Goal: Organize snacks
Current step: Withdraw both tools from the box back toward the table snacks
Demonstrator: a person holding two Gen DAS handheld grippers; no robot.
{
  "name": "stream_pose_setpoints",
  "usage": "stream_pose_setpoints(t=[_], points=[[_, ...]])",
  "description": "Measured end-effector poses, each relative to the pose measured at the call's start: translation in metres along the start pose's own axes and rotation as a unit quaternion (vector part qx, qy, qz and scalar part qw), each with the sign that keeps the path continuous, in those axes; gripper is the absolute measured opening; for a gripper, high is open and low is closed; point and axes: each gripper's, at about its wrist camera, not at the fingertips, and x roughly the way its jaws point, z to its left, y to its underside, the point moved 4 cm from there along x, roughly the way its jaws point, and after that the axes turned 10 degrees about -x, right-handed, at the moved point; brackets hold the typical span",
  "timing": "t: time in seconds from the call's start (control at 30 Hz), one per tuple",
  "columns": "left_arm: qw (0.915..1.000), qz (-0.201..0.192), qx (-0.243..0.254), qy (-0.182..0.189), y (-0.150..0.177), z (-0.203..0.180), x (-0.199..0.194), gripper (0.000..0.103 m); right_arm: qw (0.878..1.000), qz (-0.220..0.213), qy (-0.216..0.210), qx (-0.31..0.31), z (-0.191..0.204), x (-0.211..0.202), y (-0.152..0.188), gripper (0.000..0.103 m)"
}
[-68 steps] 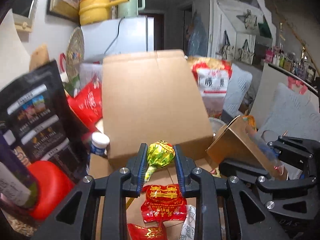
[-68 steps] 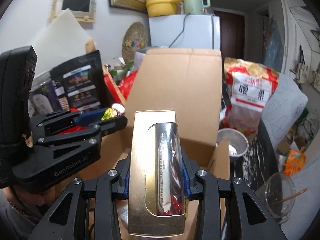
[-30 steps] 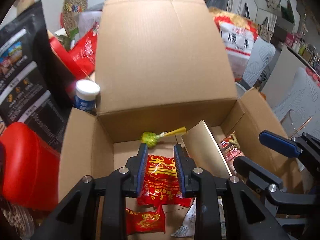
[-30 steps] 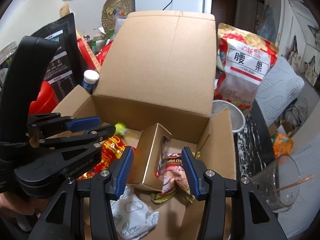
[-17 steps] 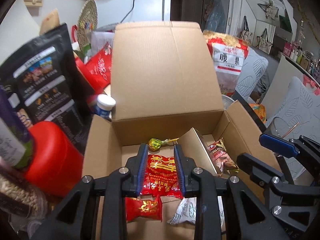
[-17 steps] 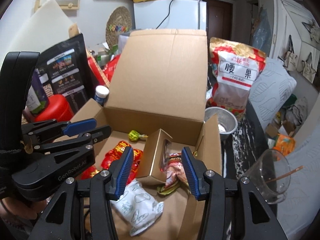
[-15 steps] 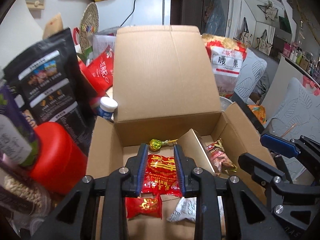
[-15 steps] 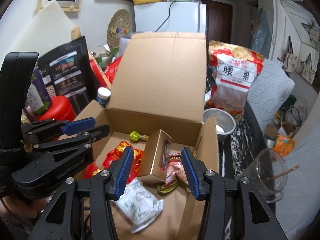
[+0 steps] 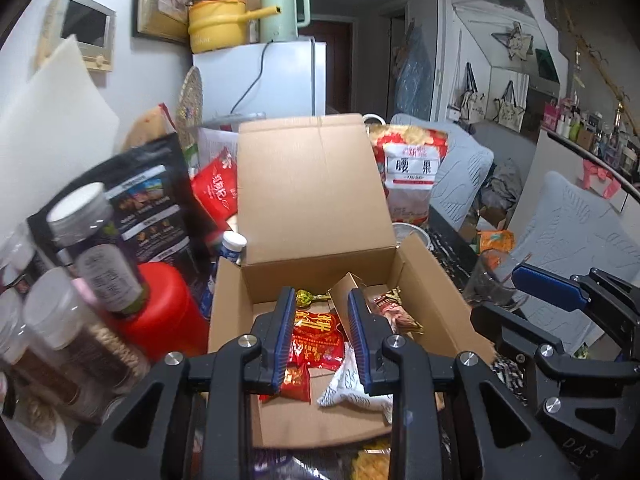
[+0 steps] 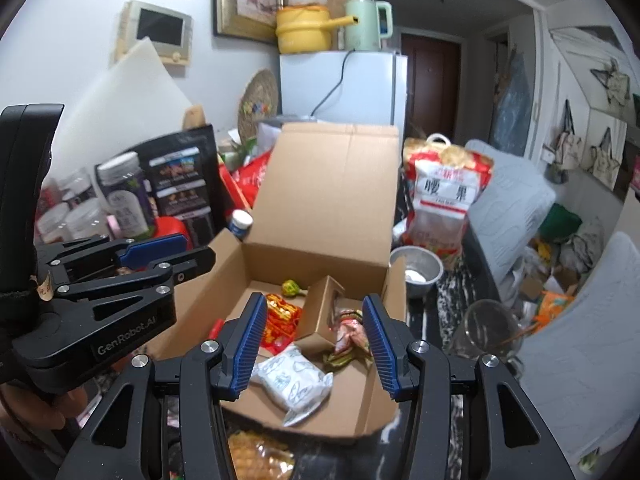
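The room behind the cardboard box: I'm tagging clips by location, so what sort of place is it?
Probably a cluttered home kitchen or dining corner: a white fridge topped by a yellow pot and pale green kettle, with grey cushioned chairs nearby.

The cardboard box (image 10: 320, 208) was plain brown. Inside lay a red packet (image 9: 316, 334) with gold characters, a white pouch (image 10: 294, 376) with faint grey outlines, a gold carton (image 10: 320, 316) and a yellow-green lollipop (image 10: 291, 287). Both grippers wore blue pads (image 10: 250, 346) on black frames. Beside the box stood a red canister (image 9: 160, 312).
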Motion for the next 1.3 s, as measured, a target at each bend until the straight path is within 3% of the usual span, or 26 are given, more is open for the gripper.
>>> stream_pose_setpoints(t=[0.37,0.4,0.53,0.57,1.13,1.3], points=[[0.9999,-0.016,0.004,0.004,0.019,0.006,-0.063,0.027,0.999,-0.042,0.0,-0.02,0.027,-0.064,0.004,0.06],[0.9998,-0.016,0.005,0.005,0.021,0.007,-0.066,0.033,0.999,-0.045,-0.001,-0.021,0.03,-0.07,0.006,0.06],[0.9989,-0.046,0.007,-0.005,0.03,0.012,-0.087,0.078,0.998,-0.053,-0.007,-0.024,0.041,-0.084,0.012,0.063],[0.9983,-0.057,0.009,-0.01,0.032,0.013,-0.093,0.08,0.998,-0.054,-0.007,-0.025,0.043,-0.087,0.014,0.064],[0.9986,-0.045,0.027,-0.005,0.09,0.031,-0.138,0.08,0.998,-0.05,-0.048,-0.003,0.075,-0.113,0.069,0.069],[0.9994,-0.02,0.025,0.013,0.113,0.034,-0.141,0.08,0.998,-0.037,-0.057,0.001,0.082,-0.111,0.089,0.069]])
